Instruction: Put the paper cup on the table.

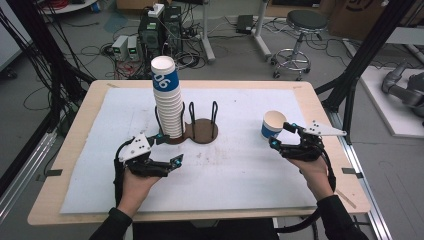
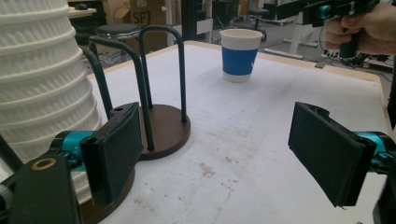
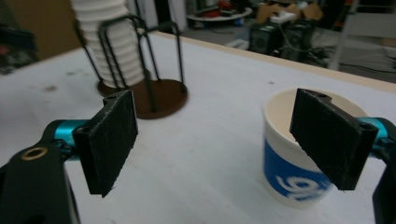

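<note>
- Behind the table's far edge I see a workshop floor strewn with cables, computer boxes and a stool; the table (image 1: 80, 107) itself is a wooden top under a white mat.
- From my right gripper (image 1: 281, 136), jaws spread and pinching nothing, the single paper cup (image 1: 273, 124) stands upright just beyond the tips, near the table's right edge. In the right gripper view the cup (image 3: 299, 154) sits half behind the right-hand jaw rather than between the two, so as I read it the jaws are off-centre to it.
- That offset is what the next move turns on: the cup's long axis is vertical, the jaws come at it level, and I would have to slide sideways toward the cup before any grip.
- My left gripper (image 1: 169, 149) is also released, jaws apart with bare mat between them, resting near the brown base of the wire cup holder (image 1: 202, 127).
- Beyond it the tall stack of nested cups (image 1: 167, 100) rises from the holder's left ring, leaning slightly, toward the middle of the table.
- From the left gripper view the lone cup (image 2: 239, 55) is well apart across the mat, so the right hand (image 1: 315, 172) is clearly the nearer one.
</note>
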A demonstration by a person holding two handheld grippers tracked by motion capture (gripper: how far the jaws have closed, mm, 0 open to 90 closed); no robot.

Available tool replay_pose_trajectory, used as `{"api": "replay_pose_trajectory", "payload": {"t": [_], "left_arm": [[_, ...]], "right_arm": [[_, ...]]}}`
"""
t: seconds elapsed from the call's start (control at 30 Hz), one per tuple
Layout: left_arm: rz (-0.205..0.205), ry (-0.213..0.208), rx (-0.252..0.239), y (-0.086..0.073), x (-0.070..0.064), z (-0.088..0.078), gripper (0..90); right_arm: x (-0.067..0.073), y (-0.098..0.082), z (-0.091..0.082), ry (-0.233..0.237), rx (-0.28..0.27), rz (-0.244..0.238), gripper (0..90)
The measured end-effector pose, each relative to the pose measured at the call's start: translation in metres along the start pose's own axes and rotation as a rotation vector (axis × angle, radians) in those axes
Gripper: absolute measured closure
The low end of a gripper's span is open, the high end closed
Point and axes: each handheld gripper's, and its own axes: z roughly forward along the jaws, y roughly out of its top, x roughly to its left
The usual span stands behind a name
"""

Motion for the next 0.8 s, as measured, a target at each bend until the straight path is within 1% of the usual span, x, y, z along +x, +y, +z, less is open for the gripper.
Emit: {"api": "replay_pose_trajectory", "payload": {"t": [0.03, 0.07, 0.1, 0.13, 0.2, 0.23, 0.27, 0.37, 0.43, 0.5, 0.53, 0.6, 0.67, 0.77, 0.8], "left_arm": [[-0.001, 0.001, 0.0, 0.0, 0.0, 0.0, 17.8], [0.001, 0.005, 0.001, 0.001, 0.001, -0.001, 17.8], [0.005, 0.007, 0.001, 0.001, 0.002, -0.001, 17.8], [0.01, 0.009, 0.001, 0.001, 0.003, -0.002, 17.8], [0.01, 0.015, 0.001, 0.001, 0.004, -0.003, 17.8], [0.009, 0.015, 0.002, 0.001, 0.005, -0.004, 17.8], [0.01, 0.015, 0.0, 0.001, 0.006, -0.005, 17.8], [0.016, 0.021, -0.008, 0.004, 0.005, -0.008, 17.8], [0.025, 0.02, -0.013, 0.007, 0.003, -0.01, 17.8], [0.025, -0.002, 0.003, 0.014, 0.001, -0.011, 17.4], [0.032, -0.011, 0.007, 0.019, 0.0, -0.012, 17.4], [0.065, -0.034, -0.004, 0.028, -0.005, -0.012, 17.3], [0.084, -0.05, -0.002, 0.036, -0.008, -0.012, 17.3], [0.094, -0.058, -0.021, 0.042, -0.012, -0.014, 17.3], [0.097, -0.059, -0.017, 0.043, -0.012, -0.014, 17.3]], "right_arm": [[0.003, 0.003, -0.001, 0.024, -0.006, 0.007, 20.3], [0.005, 0.005, -0.001, 0.037, -0.011, 0.005, 24.4], [0.008, 0.008, -0.002, 0.07, -0.023, -0.007, 26.1], [0.011, 0.01, -0.003, 0.09, -0.035, -0.018, 26.4], [0.017, 0.016, -0.004, 0.114, -0.051, -0.034, 26.2], [0.02, 0.019, -0.004, 0.123, -0.048, -0.035, 25.5], [0.023, 0.022, -0.004, 0.127, -0.048, -0.039, 22.7], [0.028, 0.027, -0.005, 0.119, -0.056, -0.067, 22.9], [0.032, 0.028, -0.005, 0.087, -0.044, -0.097, 24.4], [0.032, 0.029, -0.005, 0.103, -0.035, -0.088, 24.4], [0.033, 0.029, -0.005, 0.091, -0.035, -0.092, 24.4], [0.033, 0.03, -0.005, 0.095, -0.041, -0.095, 24.4], [0.034, 0.032, -0.007, 0.095, -0.046, -0.094, 24.4], [0.034, 0.033, -0.01, 0.088, -0.056, -0.088, 24.3], [0.034, 0.033, -0.01, 0.086, -0.058, -0.088, 24.3]]}}
